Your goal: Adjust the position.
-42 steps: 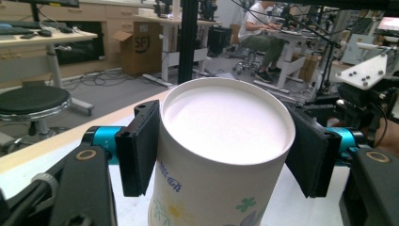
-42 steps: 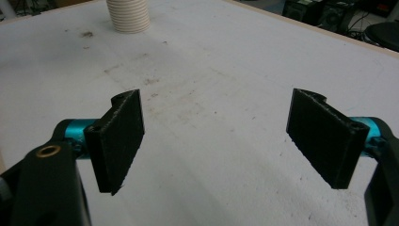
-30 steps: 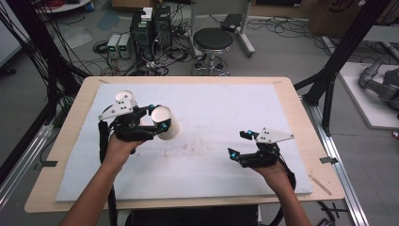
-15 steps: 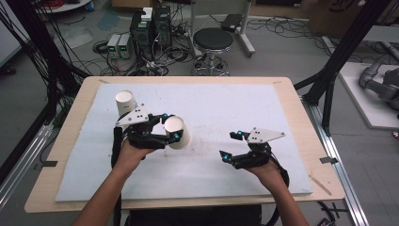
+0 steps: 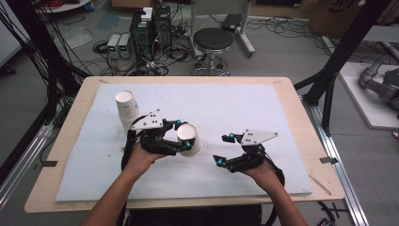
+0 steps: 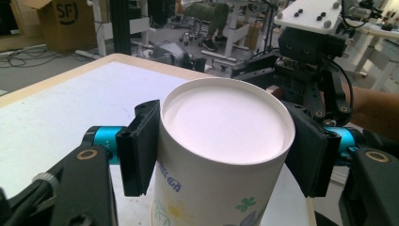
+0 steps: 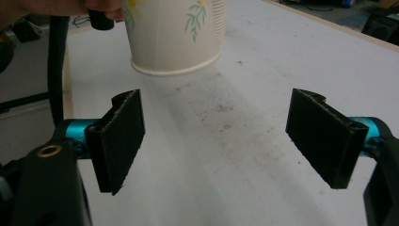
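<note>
Left gripper view: paper cup [image 6: 221, 155] rim cut off, clamped upside-down.

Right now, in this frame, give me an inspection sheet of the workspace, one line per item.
Surface: white mat on a wooden table, with dark smudges mid-mat.
Job's things: paper cup held upside down above the mat; stack of cups standing at the mat's far left.
Clutter: nothing seen.
Grippers: left gripper shut on the paper cup; right gripper open, with nothing between its jaws.
Cables: a black cable trails from the left gripper.
Surroundings: stool, electronics boxes, floor cables.
</note>
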Motion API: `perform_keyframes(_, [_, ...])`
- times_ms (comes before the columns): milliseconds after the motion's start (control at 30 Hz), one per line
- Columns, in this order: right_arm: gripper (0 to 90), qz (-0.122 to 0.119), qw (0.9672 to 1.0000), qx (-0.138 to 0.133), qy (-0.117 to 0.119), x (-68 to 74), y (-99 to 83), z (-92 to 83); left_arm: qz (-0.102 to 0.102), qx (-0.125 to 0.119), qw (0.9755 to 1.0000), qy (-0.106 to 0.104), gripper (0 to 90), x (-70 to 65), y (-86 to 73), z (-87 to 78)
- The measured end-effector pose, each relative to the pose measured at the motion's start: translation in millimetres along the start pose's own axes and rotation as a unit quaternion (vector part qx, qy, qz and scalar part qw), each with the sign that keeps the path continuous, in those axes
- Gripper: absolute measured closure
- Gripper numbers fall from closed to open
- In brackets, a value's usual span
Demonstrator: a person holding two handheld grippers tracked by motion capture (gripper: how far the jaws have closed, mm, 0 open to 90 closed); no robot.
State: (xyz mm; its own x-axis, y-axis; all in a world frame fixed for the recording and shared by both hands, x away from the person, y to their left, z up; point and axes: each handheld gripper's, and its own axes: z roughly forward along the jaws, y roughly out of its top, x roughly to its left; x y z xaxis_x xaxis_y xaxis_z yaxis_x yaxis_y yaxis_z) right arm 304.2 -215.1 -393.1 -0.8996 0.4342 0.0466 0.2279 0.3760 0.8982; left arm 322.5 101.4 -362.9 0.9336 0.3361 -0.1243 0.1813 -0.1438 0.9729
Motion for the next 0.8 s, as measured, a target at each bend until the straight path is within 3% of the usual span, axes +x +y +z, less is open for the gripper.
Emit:
perform_keyframes(167, [20.4,0.006,0.9998,-0.001,0.02,2.6,1.3,3.3,-0.002,0.004,0.9999,-0.012,34.0,-3.2,-0.7,6.2])
perform_keyframes(467, [20.3,-0.017,0.9987,-0.001,0.048,10.4,14.9,20.5,-0.006,0.002,0.9993,-0.037,34.1,-7.6,-1.5,15.0])
perform_keyframes(800, [20.4,-0.011,0.9971,0.001,0.075,13.4,17.8,33.0,-0.014,0.002,0.9978,-0.065,34.2,-11.1,-3.6,23.4])
